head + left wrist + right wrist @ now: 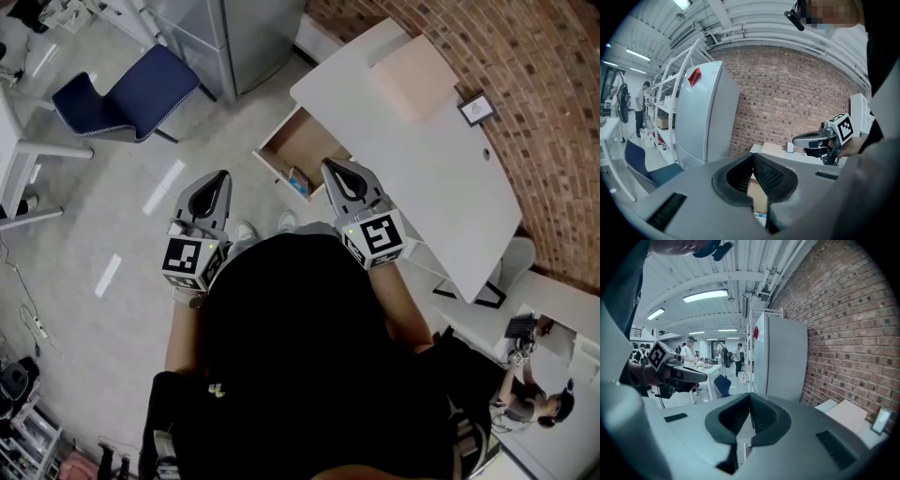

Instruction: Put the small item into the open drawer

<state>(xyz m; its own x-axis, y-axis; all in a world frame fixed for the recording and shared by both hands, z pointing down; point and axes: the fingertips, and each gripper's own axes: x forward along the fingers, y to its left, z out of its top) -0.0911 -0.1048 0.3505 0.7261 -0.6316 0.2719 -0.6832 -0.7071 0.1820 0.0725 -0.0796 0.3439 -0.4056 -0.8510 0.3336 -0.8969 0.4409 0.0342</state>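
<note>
Showing both grippers empty, fingers together, we find the small blue item (298, 181) lying in the open drawer (309, 141), at nine o'clock of the nearer right gripper (330, 167), three o'clock of the left gripper (221, 178).

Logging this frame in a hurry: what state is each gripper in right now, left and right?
Left gripper: closed, jaws together, holding nothing.
Right gripper: closed, jaws together, holding nothing.
</note>
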